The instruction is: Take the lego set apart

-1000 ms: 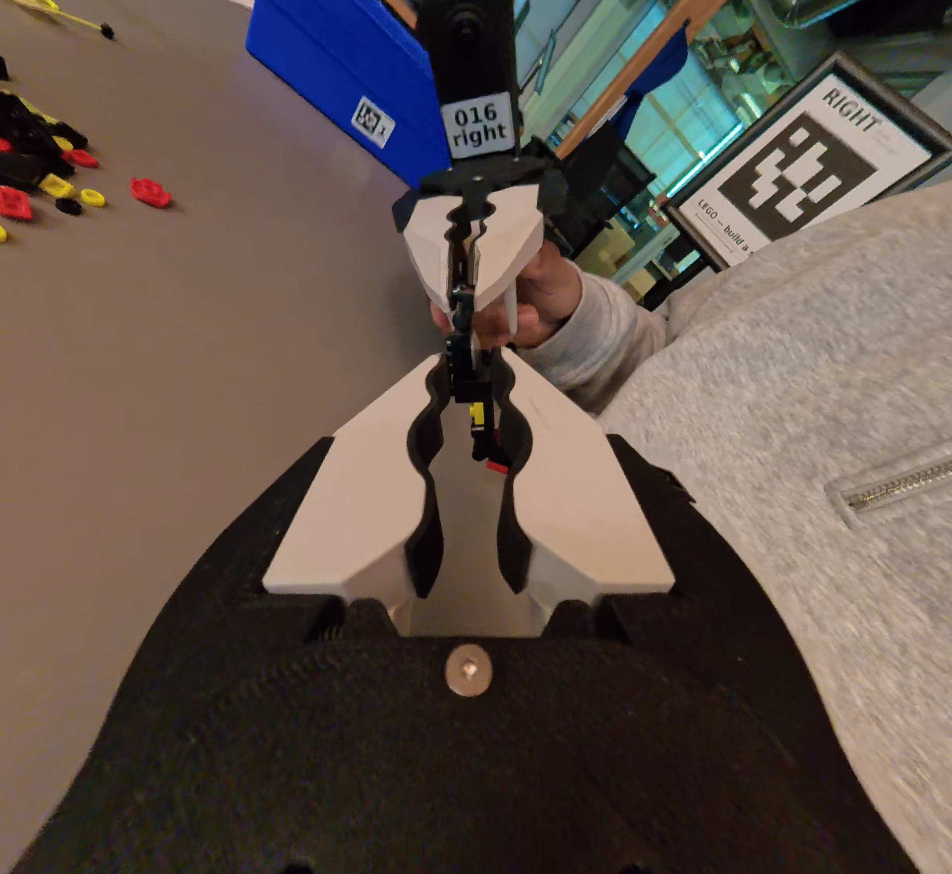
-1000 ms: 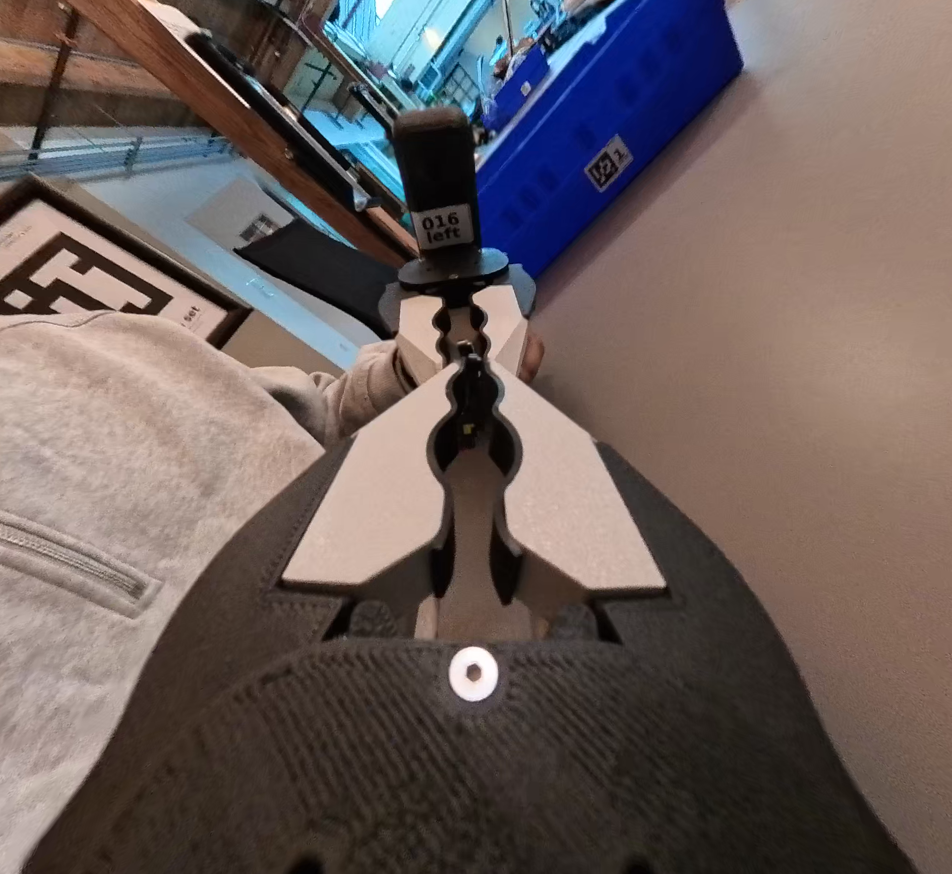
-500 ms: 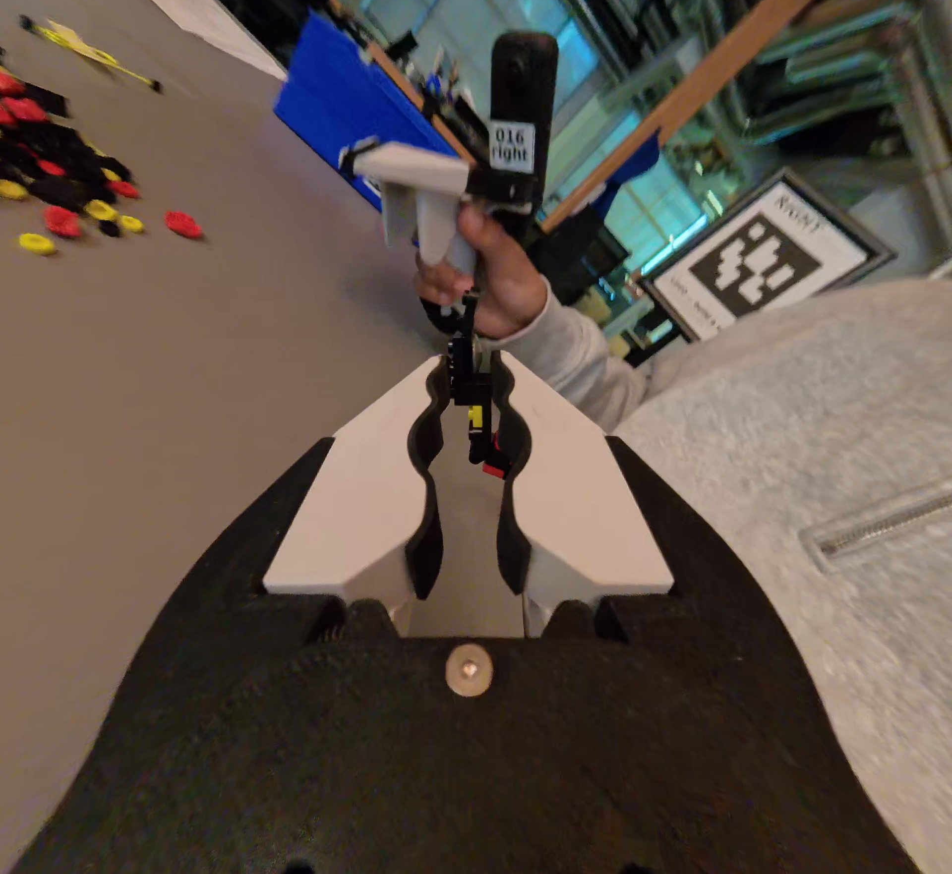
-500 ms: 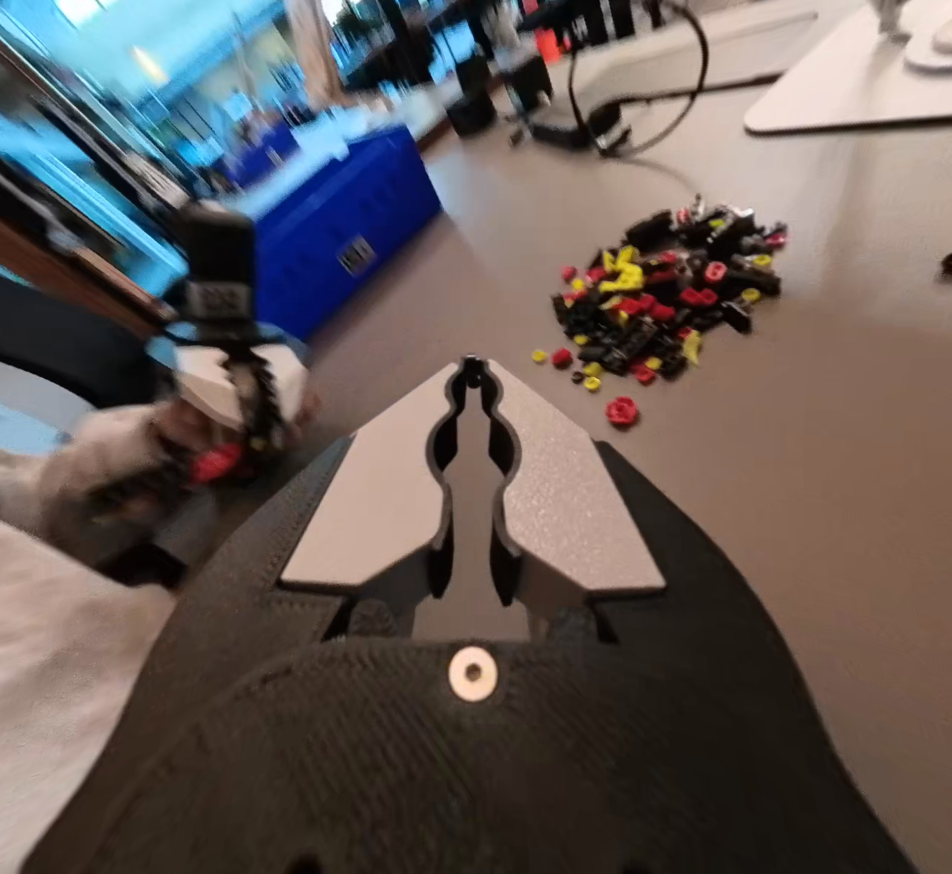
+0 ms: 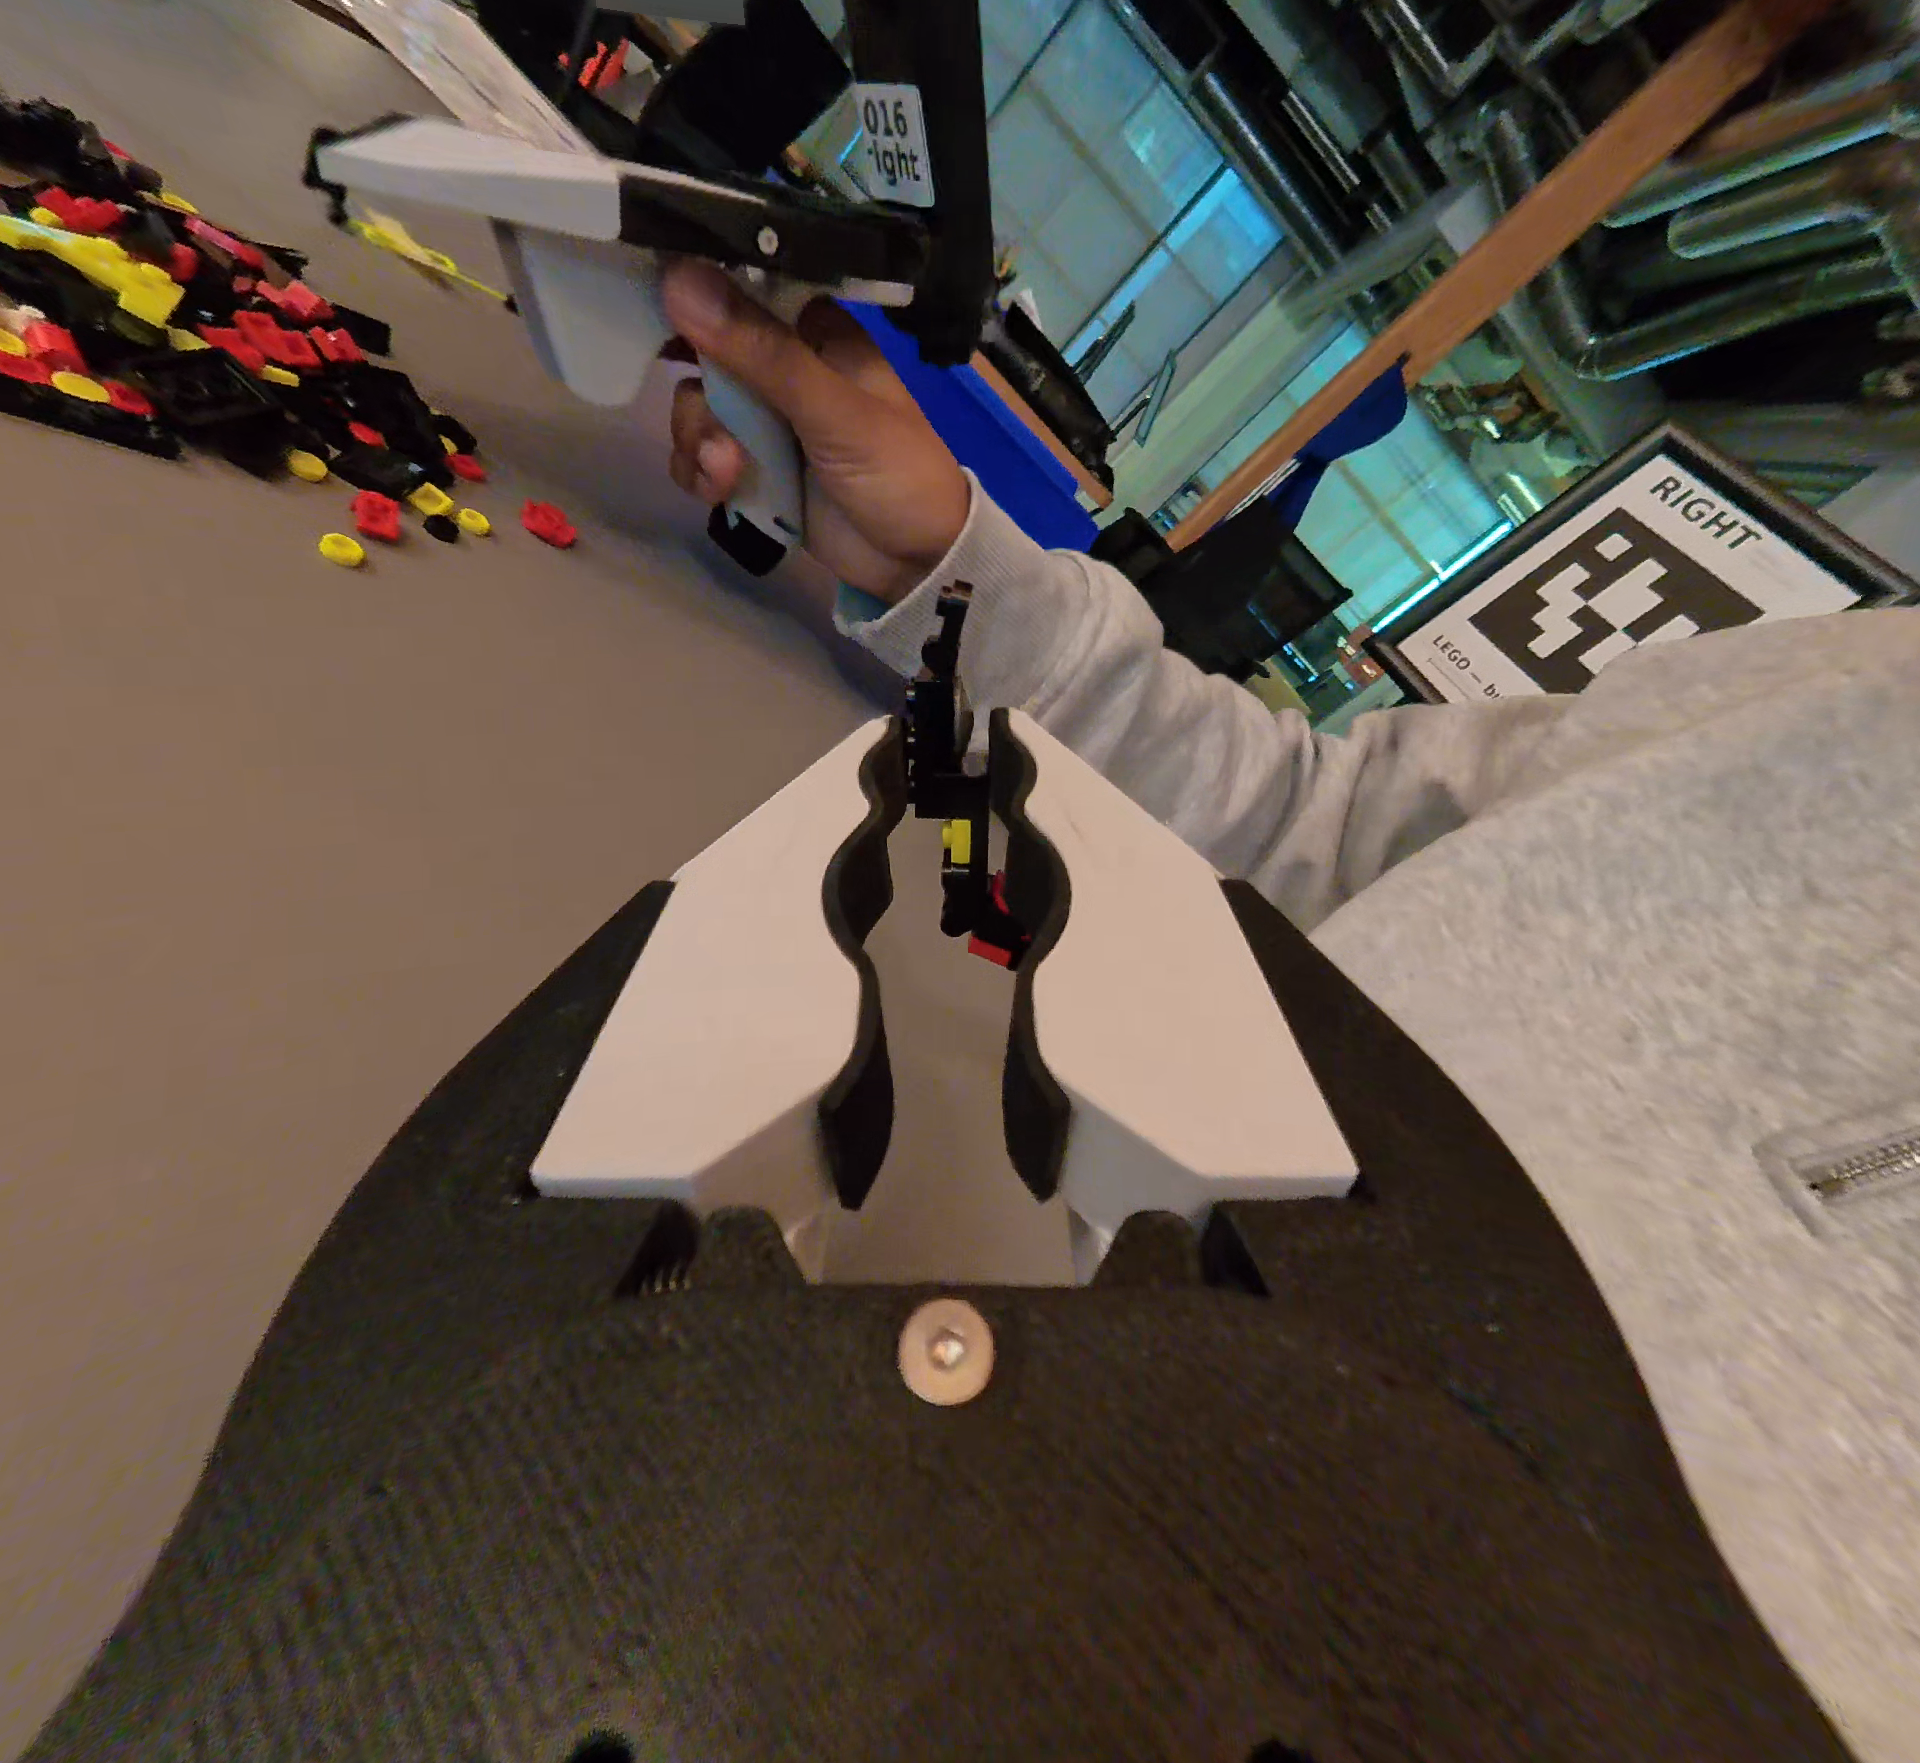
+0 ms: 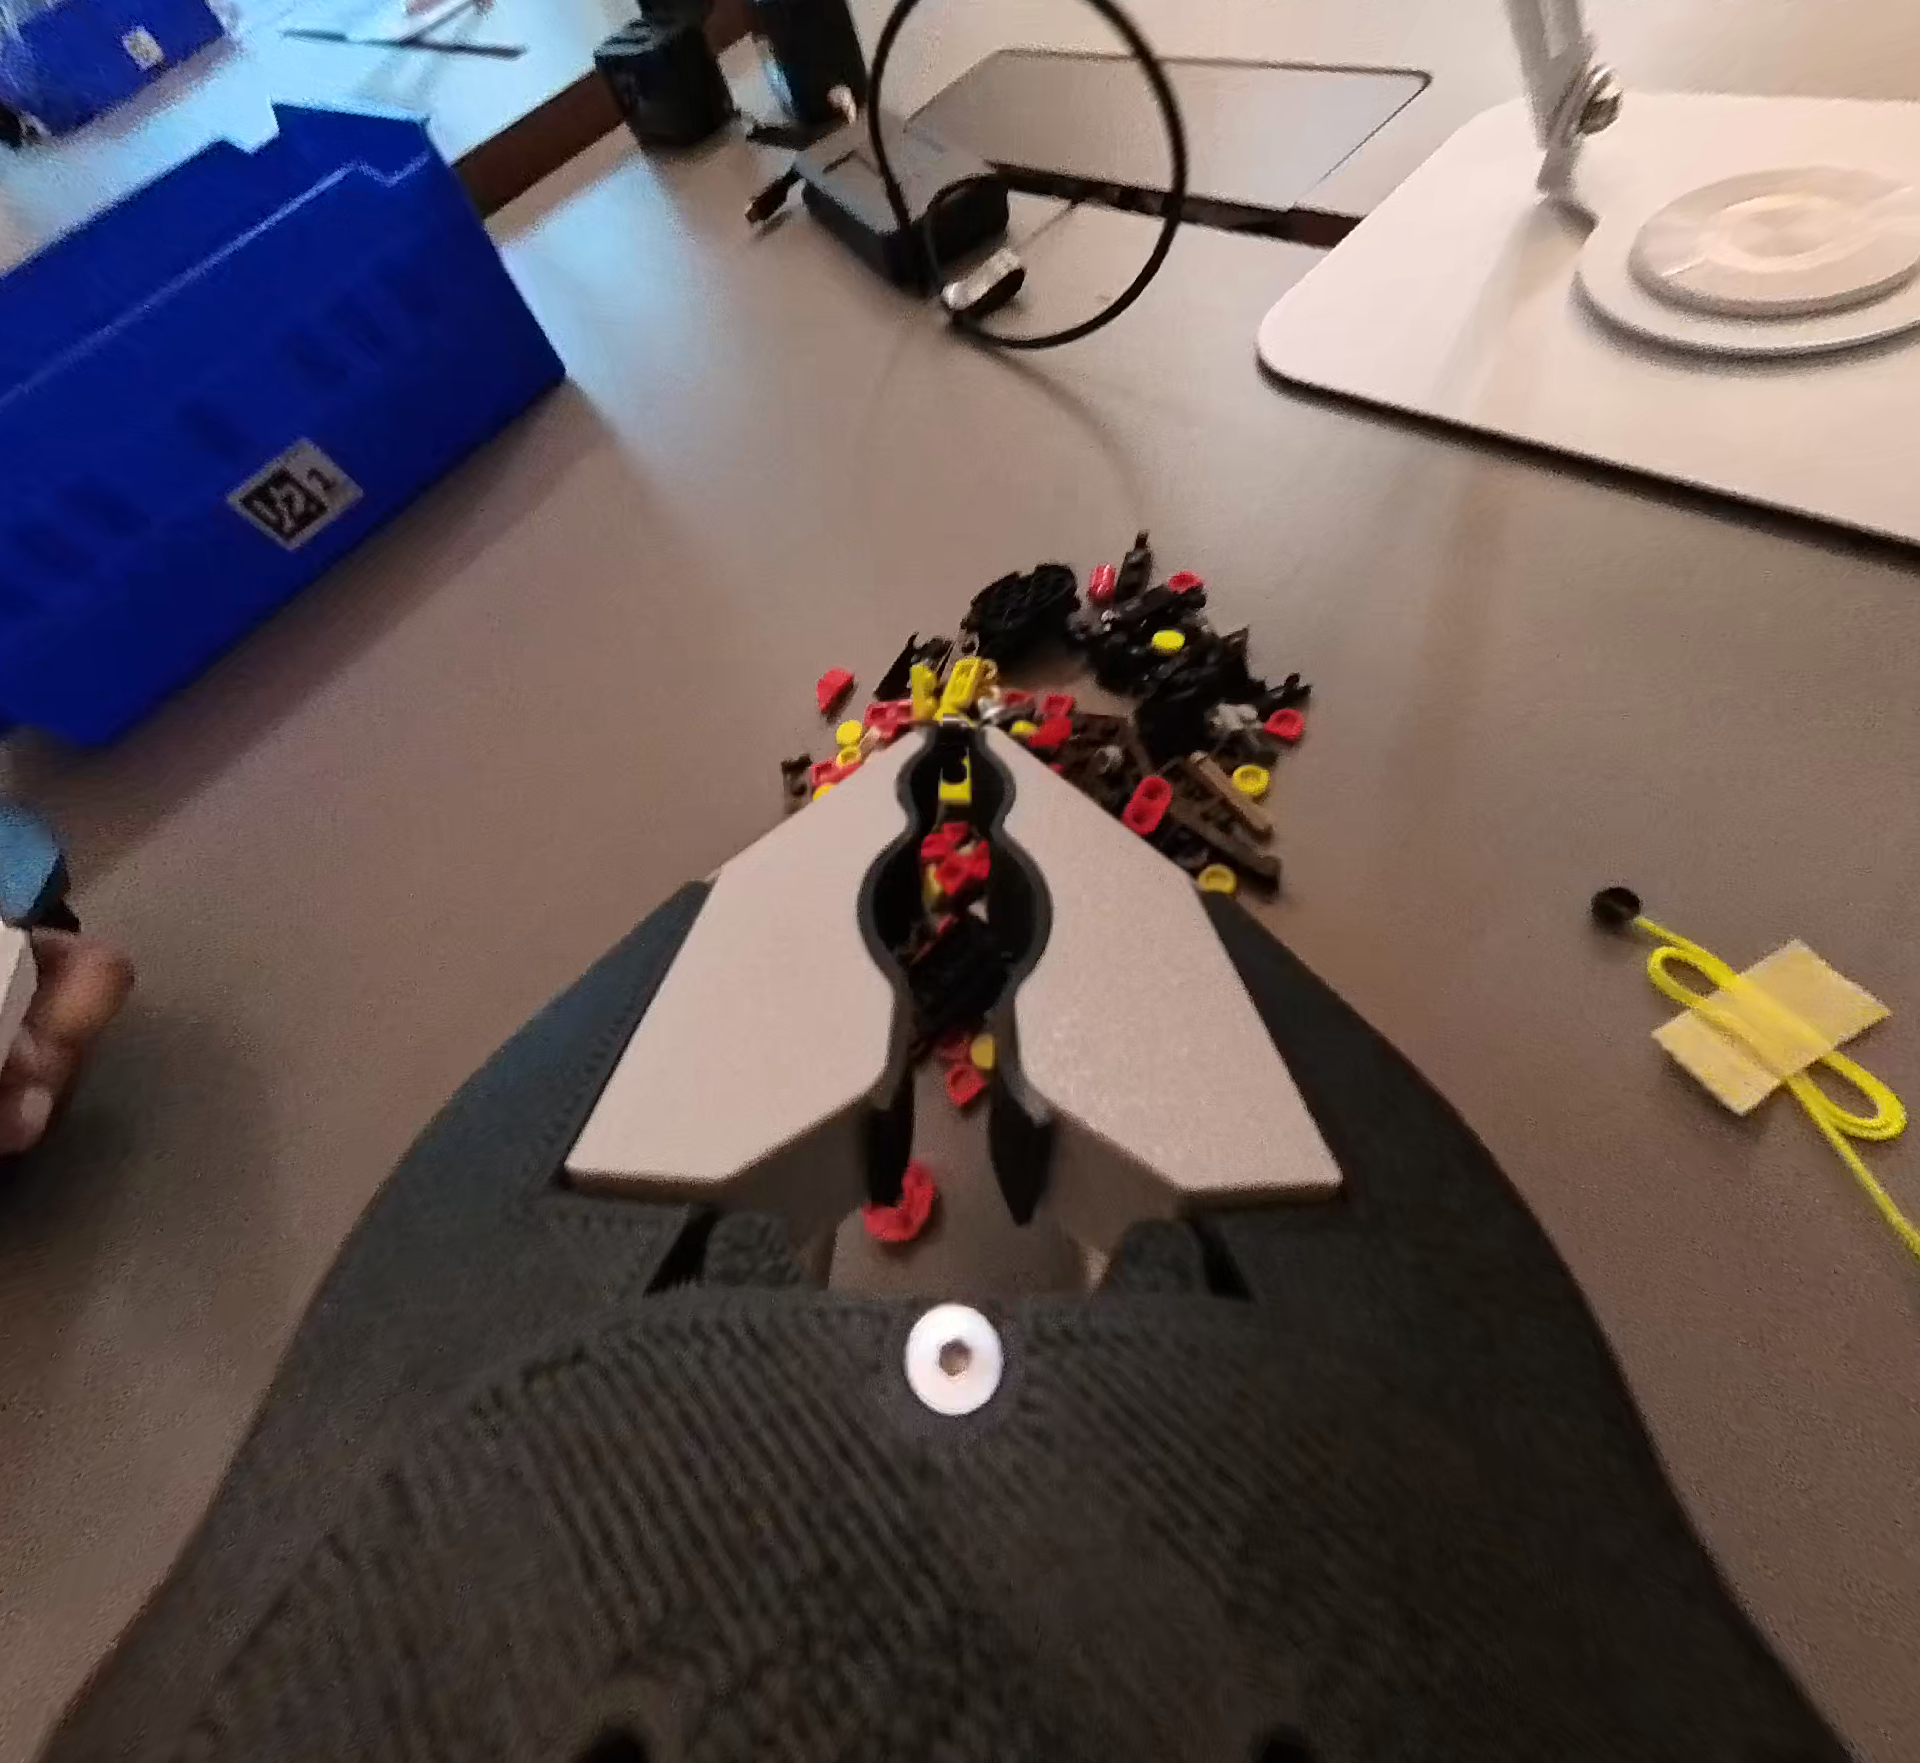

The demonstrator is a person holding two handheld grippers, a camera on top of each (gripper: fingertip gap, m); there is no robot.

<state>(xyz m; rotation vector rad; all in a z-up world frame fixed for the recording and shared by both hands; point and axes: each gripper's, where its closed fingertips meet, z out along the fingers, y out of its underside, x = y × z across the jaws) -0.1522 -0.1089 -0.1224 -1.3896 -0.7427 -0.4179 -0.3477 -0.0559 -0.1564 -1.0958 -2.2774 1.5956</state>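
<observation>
Two views split the scene. Only the left wrist view shows the left tool [image 5: 943,726] clenched on a thin black lego assembly with yellow and red bits [image 5: 956,809], held above the grey tabletop [image 5: 312,830] near a grey sleeve [image 5: 1143,726]. Beyond, a hand [image 5: 831,456] holds the right tool [image 5: 327,165] over a loose heap of black, red and yellow lego pieces [image 5: 156,331]. Only the right wrist view shows that tool's tips nearly together — whether they grip anything, I cannot tell — plus a yellow cord [image 6: 1787,1048], a blue bin [image 6: 208,466] and a white stand base [image 6: 1558,311] farther off.
</observation>
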